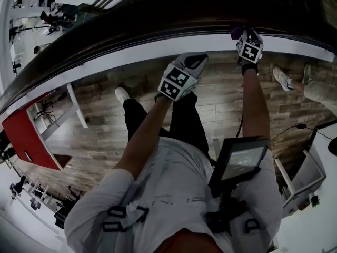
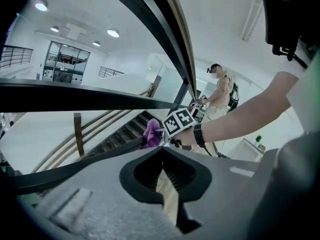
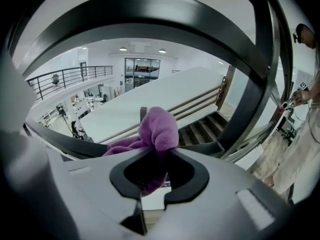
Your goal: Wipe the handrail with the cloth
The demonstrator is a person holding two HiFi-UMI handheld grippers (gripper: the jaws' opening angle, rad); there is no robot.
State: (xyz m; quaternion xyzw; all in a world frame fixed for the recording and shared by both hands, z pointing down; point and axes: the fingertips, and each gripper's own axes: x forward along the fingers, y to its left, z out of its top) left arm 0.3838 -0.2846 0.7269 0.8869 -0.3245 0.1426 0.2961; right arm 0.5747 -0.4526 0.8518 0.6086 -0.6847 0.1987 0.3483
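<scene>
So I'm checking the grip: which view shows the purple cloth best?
The right gripper view: the cloth sits large, pinched in the right tongs. Left gripper view shows it small, far off; head view, a sliver.

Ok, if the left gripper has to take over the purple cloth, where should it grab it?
The right gripper is clamped on the bunched middle of the cloth, so the loose tail trailing left along the handrail is probably the best hold. Bring the left gripper in from the left, along the rail, since the rounded lobe sits too near the jaws.
</scene>
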